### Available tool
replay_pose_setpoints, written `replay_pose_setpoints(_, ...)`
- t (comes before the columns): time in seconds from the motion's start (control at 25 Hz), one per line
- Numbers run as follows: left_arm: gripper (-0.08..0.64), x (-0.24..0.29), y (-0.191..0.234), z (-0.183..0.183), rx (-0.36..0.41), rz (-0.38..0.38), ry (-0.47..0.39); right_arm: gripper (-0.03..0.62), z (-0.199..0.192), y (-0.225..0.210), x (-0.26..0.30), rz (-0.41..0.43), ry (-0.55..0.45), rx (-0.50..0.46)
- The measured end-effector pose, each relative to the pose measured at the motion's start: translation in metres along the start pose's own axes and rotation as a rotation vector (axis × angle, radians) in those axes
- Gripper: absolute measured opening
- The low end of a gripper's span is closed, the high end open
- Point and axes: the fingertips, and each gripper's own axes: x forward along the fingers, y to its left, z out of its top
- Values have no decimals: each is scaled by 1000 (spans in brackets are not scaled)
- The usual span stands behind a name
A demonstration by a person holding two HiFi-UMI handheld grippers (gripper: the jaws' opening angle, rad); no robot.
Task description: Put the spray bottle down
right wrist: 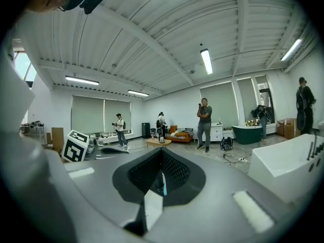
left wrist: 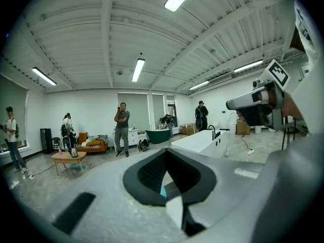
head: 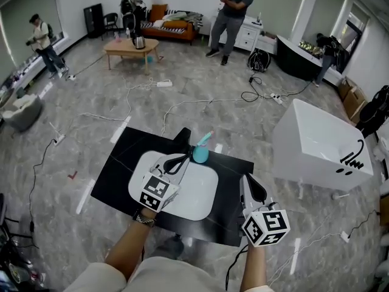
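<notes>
Both pairs of jaws are pressed together with nothing caught in them. Nearest, the right hand-held gripper [head: 248, 181] hangs over the right part of a black bench [head: 118, 166], just off the right side of a white tray [head: 197, 199] that lies flat on it. The left hand-held gripper [head: 183, 159] reaches across the tray, with its tips just beside the bottle [head: 200, 154] and, as far as I can see, not gripping it.

The bottle is teal with a paler spray head and stands upright at the tray's far edge. Whether its foot is on the tray's rim or just past it on the bench, I cannot tell. Its wall is opaque, so what it holds does not show.

Beyond the bench, to the right, a white tub [head: 304, 163] sits on the grey floor [head: 91, 102] with a black tap [head: 352, 157] at its right rim. Cables [head: 200, 102] trail over the floor. Farther back a low wooden bench [head: 124, 48] carries a kettle [head: 139, 41], with an orange sofa [head: 176, 30] behind it by the wall. A person [head: 231, 14] stands beside a white cabinet [head: 246, 36].
</notes>
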Motion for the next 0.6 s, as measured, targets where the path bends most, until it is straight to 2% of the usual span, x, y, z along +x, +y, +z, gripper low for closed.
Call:
replay_pose_setpoints(0.16, 3, -32, -16, 16, 24, -10, -19, 6, 9, 20, -15, 30, -15, -24)
replay_pose_setpoints(0.36, 3, -75, -30, 34, 8, 3, -66, 6, 21, 49, -31, 75, -34, -49)
replay_pose_setpoints(0.6, 3, -117, -52, 53, 45, 10, -96, 6, 34, 80, -53, 120, -57, -86)
